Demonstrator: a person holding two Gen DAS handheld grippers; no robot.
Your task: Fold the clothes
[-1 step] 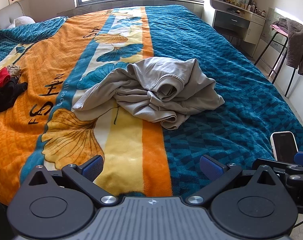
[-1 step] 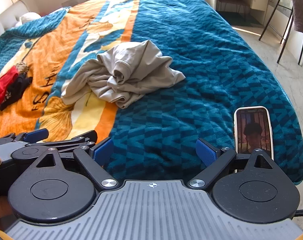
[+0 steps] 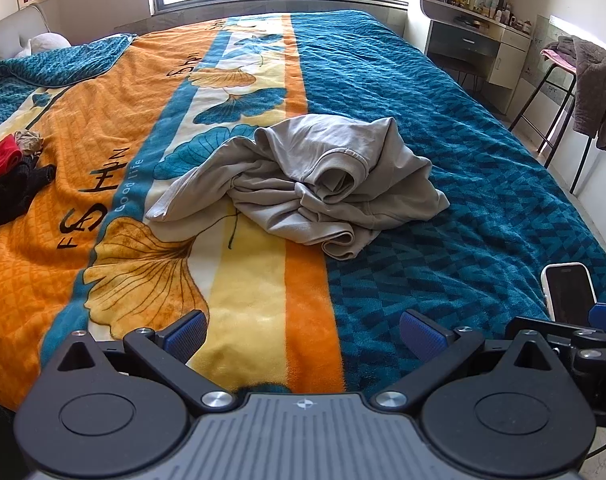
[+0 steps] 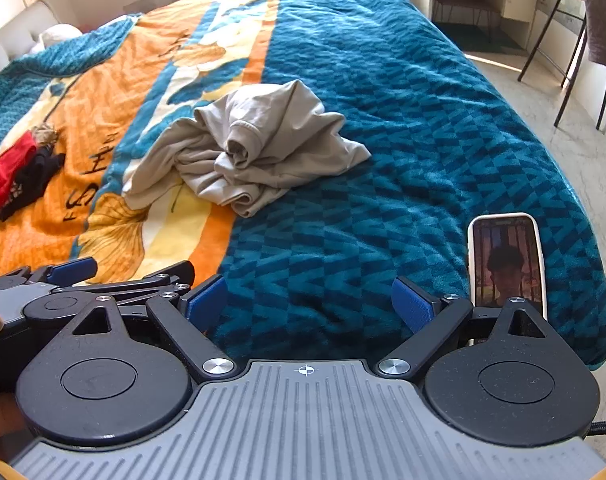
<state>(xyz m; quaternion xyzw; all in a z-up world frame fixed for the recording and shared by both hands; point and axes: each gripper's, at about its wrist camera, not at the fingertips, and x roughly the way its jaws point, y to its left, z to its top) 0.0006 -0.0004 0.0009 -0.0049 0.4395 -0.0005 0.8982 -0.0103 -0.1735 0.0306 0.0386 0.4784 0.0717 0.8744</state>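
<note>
A crumpled beige T-shirt (image 3: 303, 184) lies in a heap in the middle of the bed (image 3: 483, 200), across the orange, cream and teal stripes of the blanket. The right wrist view shows the same shirt (image 4: 247, 152) ahead and to the left. My left gripper (image 3: 303, 334) hovers over the near edge of the bed, open, with nothing between its blue pads (image 3: 185, 334). Beside it on the right, my right gripper (image 4: 309, 303) is also open and empty, well short of the shirt.
A small pile of red and black clothes (image 3: 11, 176) lies at the bed's left side. A phone (image 4: 507, 264) rests near the bed's front right corner. A stool draped with a grey garment (image 3: 595, 88) and a desk (image 3: 475, 44) stand to the right.
</note>
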